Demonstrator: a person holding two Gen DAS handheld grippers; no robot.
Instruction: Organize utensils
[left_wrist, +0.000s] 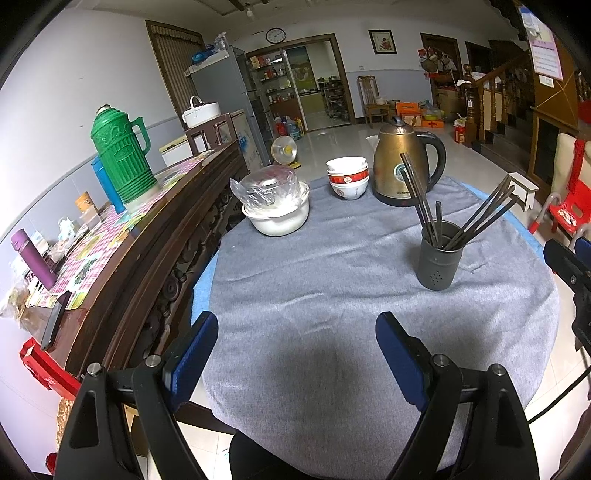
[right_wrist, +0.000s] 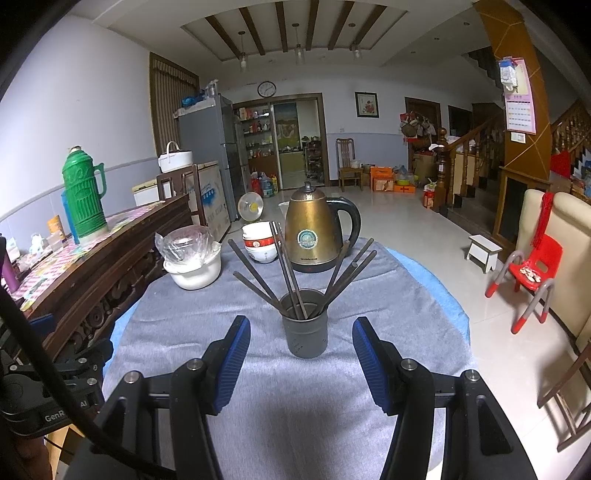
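Note:
A dark grey holder cup (left_wrist: 439, 258) (right_wrist: 305, 326) stands upright on the grey cloth, with several dark chopsticks (left_wrist: 424, 206) (right_wrist: 280, 273) fanned out of it. In the left wrist view my left gripper (left_wrist: 297, 332) hangs open over bare cloth, the cup far to its upper right. My right gripper (right_wrist: 301, 332) is open too; the cup sits just beyond its blue pads (right_wrist: 236, 354), centred between them and untouched. The right gripper's body shows at the right edge of the left view (left_wrist: 569, 266).
A bronze kettle (left_wrist: 404, 164) (right_wrist: 319, 236), stacked red-and-white bowls (left_wrist: 347, 177) (right_wrist: 258, 242) and a plastic-covered white pot (left_wrist: 275, 203) (right_wrist: 192, 260) stand at the table's far side. A wooden sideboard (left_wrist: 147, 236) with a green thermos (left_wrist: 120, 155) borders the left. A red chair (right_wrist: 532, 273) stands on the floor at right.

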